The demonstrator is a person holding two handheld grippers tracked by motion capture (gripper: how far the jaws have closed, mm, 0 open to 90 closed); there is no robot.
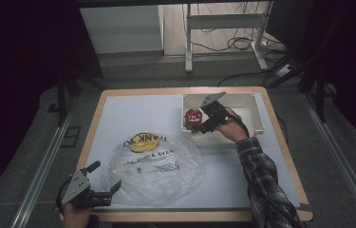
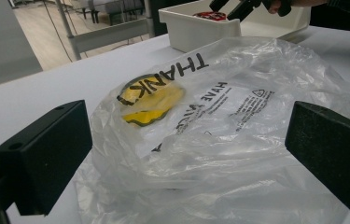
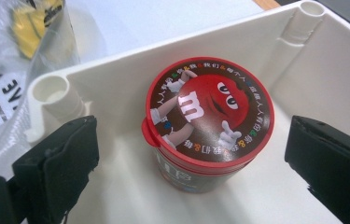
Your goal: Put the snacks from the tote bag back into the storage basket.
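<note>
Wide-spread right gripper (image 3: 186, 154) hangs over the red-lidded tub (image 3: 208, 121) in the white bin (image 3: 116, 88); left gripper (image 1: 100, 183), also wide, faces the plastic bag (image 1: 154, 166).

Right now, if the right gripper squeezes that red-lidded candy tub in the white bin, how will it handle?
The candy tub looks like a rigid, round, upright container, so it should hold its shape. Its smooth sides may slip. The open right gripper straddles it, and the white bin wall sits close.

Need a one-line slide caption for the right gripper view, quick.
Right gripper, jaws open, poised either side of a red-lidded candy tub standing upright in a corner of the white bin.
</note>
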